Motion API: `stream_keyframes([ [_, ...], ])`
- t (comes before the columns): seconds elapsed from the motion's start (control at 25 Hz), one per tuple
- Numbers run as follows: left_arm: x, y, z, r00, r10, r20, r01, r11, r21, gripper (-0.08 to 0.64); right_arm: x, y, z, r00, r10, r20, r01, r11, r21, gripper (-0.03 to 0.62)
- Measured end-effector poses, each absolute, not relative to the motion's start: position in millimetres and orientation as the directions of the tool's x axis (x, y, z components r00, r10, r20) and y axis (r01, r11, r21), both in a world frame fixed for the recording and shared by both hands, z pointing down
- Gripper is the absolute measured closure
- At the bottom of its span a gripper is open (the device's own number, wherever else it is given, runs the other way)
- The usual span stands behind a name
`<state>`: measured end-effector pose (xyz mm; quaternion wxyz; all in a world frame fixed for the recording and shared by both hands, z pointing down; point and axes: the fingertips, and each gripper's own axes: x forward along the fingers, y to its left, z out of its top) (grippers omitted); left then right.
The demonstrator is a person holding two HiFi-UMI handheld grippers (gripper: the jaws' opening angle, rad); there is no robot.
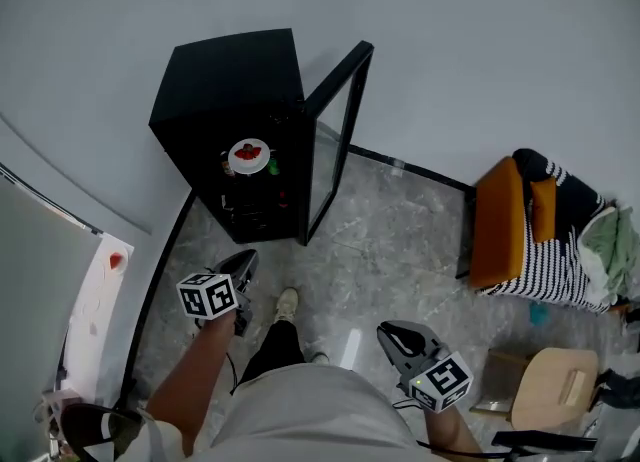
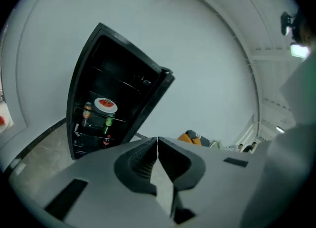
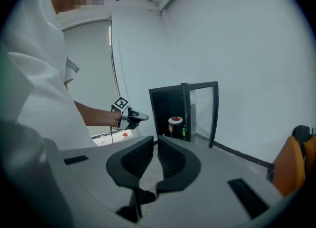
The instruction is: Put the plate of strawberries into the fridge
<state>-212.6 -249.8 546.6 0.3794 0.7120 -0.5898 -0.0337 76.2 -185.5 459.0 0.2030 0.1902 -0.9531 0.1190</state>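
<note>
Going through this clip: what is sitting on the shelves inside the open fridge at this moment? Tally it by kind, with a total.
plate of strawberries: 1
drink containers: 3 (orange-labelled bottle, green bottle, small red one lower down, too small to tell whether it is a can or a bottle)
Total: 4

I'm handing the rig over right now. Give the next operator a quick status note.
Left gripper: jaws closing, tips all but together, nothing between them; pointed toward the fridge.
Right gripper: thin gap between the jaws, empty, held low.
Plate of strawberries: on a shelf inside the fridge, beside bottles.
Done: the plate is in.
Left: the fridge door stands open; closing it is probably next.
</note>
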Motion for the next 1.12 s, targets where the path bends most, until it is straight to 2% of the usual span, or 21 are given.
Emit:
stream_keyframes([
  [0.24, -144.7, -158.4, 496.9, 0.429, -0.831, 0.353, -0.806, -0.176, 0.565, 0.548, 84.1, -146.1, 469.8, -0.868, -0.236, 0.436, -0.338, 0.925, -0.172, 0.563],
  [0.56, -81.6, -68.6, 469.7, 0.586, -0.722, 0.369, -0.776, -0.367, 0.513, 0.546, 56.1, -100.6, 460.7, -0.894, -0.187, 0.406, -0.268, 0.951, -0.152, 0.566],
  [0.76, -86.2, -42.8, 455.8, 0.581, -0.726, 0.368, -0.791, -0.398, 0.465, 0.548, 36.4, -67.0, 449.5, -0.899, -0.186, 0.395, -0.257, 0.957, -0.135, 0.566],
  [1.12, -103.4, 23.2, 447.4, 0.632, -0.702, 0.329, -0.738, -0.414, 0.533, 0.548, -7.7, 7.1, 441.2, -0.896, -0.180, 0.406, -0.250, 0.960, -0.127, 0.568],
])
